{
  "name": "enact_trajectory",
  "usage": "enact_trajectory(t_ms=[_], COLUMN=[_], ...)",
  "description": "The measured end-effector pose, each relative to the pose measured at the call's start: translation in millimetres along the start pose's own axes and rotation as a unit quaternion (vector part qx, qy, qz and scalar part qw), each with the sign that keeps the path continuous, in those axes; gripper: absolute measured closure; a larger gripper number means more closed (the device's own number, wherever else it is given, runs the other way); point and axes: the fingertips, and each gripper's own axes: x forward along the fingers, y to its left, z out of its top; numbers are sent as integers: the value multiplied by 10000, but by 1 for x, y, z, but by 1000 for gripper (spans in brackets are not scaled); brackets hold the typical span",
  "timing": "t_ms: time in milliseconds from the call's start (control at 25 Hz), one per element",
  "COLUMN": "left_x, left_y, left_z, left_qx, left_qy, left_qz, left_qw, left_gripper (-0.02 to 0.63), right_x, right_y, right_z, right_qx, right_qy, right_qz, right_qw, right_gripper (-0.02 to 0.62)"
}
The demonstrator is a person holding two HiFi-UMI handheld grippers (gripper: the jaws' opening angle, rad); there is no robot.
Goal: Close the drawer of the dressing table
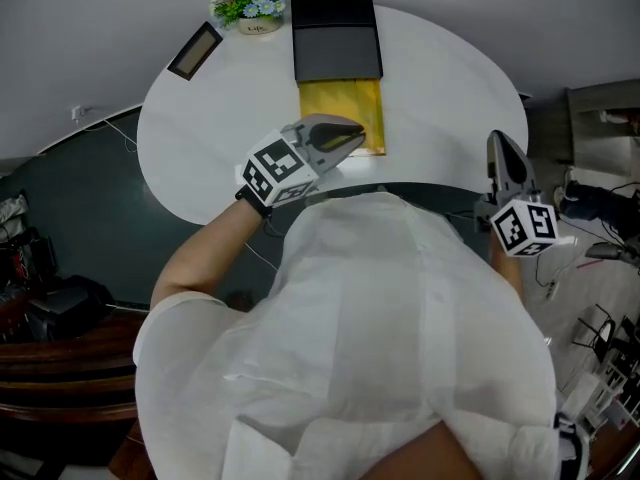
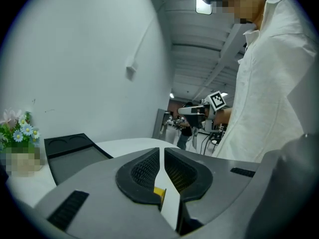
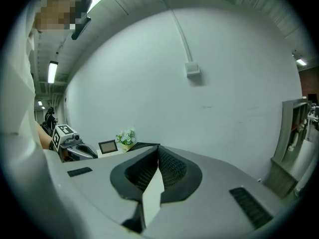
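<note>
**Figure. Head view with both gripper views: drawer open, left gripper at its front.**

The white dressing table (image 1: 440,78) carries a black raised panel (image 1: 336,36) at the back. Just in front of the panel lies a yellow-lined opening, judged to be the drawer (image 1: 345,103).

The left gripper (image 1: 355,136) sits over the near end of the drawer. Its jaws are pressed together on nothing, and its own view shows only a sliver of yellow beneath the tips (image 2: 162,158). The right gripper (image 1: 499,143) is well apart, past the table's right edge. Its jaws also meet and hold nothing (image 3: 157,166).

The drawer's front edge is hidden by the left gripper and the person's white garment (image 1: 380,298).

Likely risks:
- The narrow closed tips may slide off the drawer front under a push.
- A push off the centre line may skew the drawer and jam it.
- The garment hanging at the table edge may get caught in the closing gap.
- A hard shove may shake the flower pot (image 1: 250,3) and the small frame (image 1: 195,50).
</note>
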Motion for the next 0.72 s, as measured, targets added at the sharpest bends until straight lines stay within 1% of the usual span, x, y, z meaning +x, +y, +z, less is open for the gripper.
enact_trajectory(t_ms=[80,160,240,320,400,480,560,640,720], left_x=[10,20,32,44,55,63,68,72,74], left_y=[2,3,3,4,8,10,8,4,-2], left_z=[-4,-11,-23,-37,-48,-65,-86,-104,-123], left_qx=[-14,24,99,100,121,340,546,582,647], left_qy=[76,278,616,954,1253,1683,2154,2551,2969], left_qz=[138,168,96,32,21,25,-36,-175,-350], left_qw=[9999,9995,9980,9954,9920,9852,9750,9650,9521], left_gripper=[586,581,565,533,515,494,482,482,472], right_x=[8,17,27,36,43,49,53,57,59], right_y=[-17,-29,-33,-34,-35,-34,-31,-29,-29], right_z=[0,0,1,-1,-4,-8,-14,-17,-20], right_qx=[39,113,60,-22,-45,-57,-78,-88,-83], right_qy=[29,26,33,78,131,200,273,318,347], right_qz=[84,181,347,539,706,866,1014,1120,1191], right_qw=[10000,9998,9994,9985,9974,9960,9944,9932,9922], right_gripper=[586,586,586,586,586,586,586,586,586])
